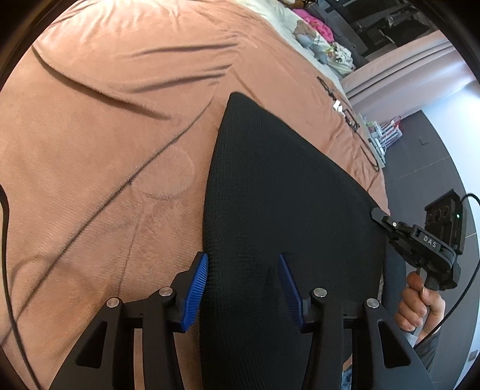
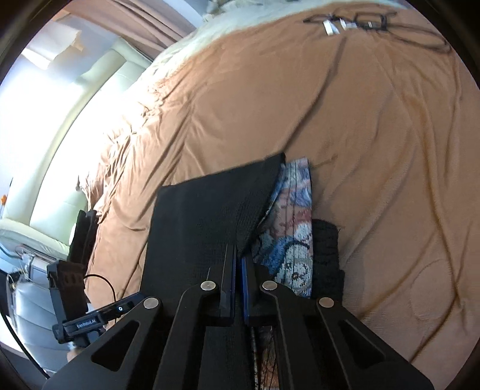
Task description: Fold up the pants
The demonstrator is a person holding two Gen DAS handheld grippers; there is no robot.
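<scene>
Pants (image 1: 285, 192) of black knit lie on your brown blanket (image 1: 105, 150) near the bed's edge, already doubled into a long panel that tapers to a far corner. The cloth looks soft, light and limp, with a waffled texture that should grip rather than slide; it will sag wherever you leave it unsupported, so take it at edges and corners, not mid-panel.

Your left gripper (image 1: 243, 285) sits at the near end with its blue pads half apart, straddling the fabric; the left pad is at the cloth's edge, but neither visibly presses, so count it as not yet holding. Your right gripper (image 2: 237, 270) has its jaws fully together on the panel's right edge, pinching the black knit.

Just beside that edge, in the right wrist view, lies a folded patterned cloth (image 2: 291, 228) and a darker black bundle (image 2: 325, 255); mind you pick up only the pants' layers there. Farther off on the blanket rests a tangle of cables (image 2: 375, 24), well apart.
</scene>
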